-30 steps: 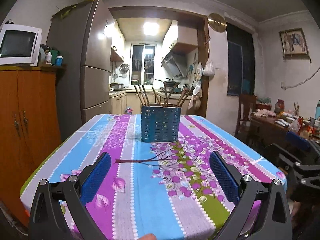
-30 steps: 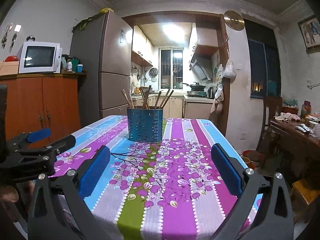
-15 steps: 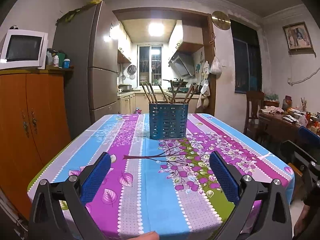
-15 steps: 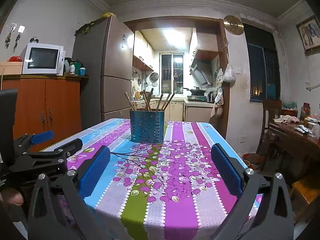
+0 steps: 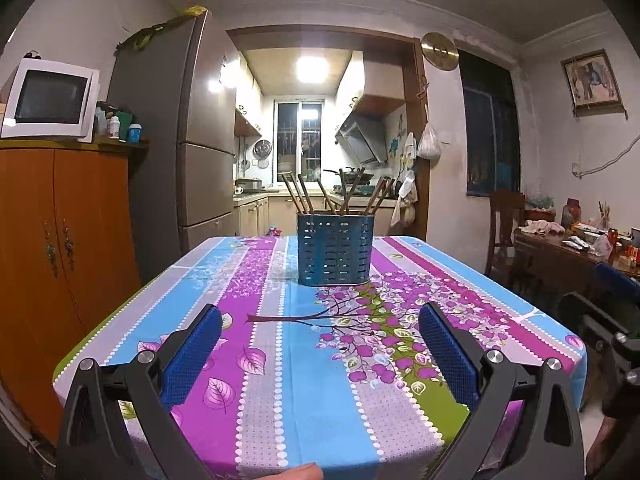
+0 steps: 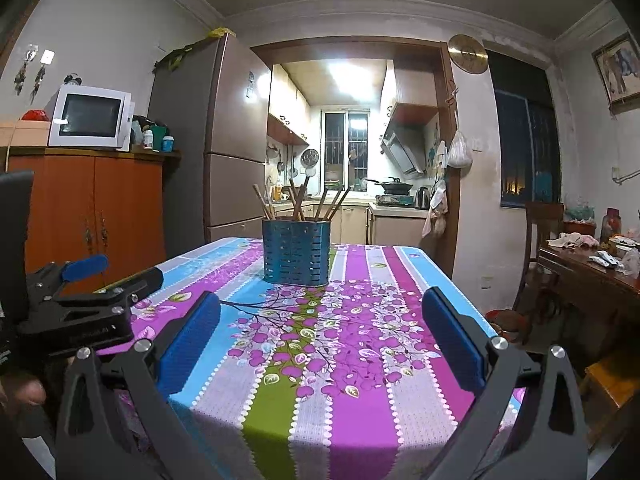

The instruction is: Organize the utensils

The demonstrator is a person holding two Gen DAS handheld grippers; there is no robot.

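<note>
A blue perforated utensil holder [image 5: 335, 249] stands upright near the far end of the table with several brown chopsticks [image 5: 304, 197] leaning in it. It also shows in the right wrist view [image 6: 296, 251], with the chopsticks [image 6: 297, 199] sticking up. My left gripper [image 5: 320, 328] is open and empty, hovering over the table's near edge, well short of the holder. My right gripper [image 6: 320, 322] is open and empty too, at the near edge, to the right of the left gripper body [image 6: 76, 308].
The table carries a striped floral cloth [image 5: 276, 360]. An orange cabinet [image 5: 52, 264] with a microwave [image 5: 50, 100] stands at left, a fridge [image 5: 188, 140] behind it. A wooden side table [image 5: 576, 256] and a chair [image 5: 506, 216] stand at right.
Both grippers have pulled back and lowered toward the table's near edge, so the holder looks farther off. Both stay open and empty.
</note>
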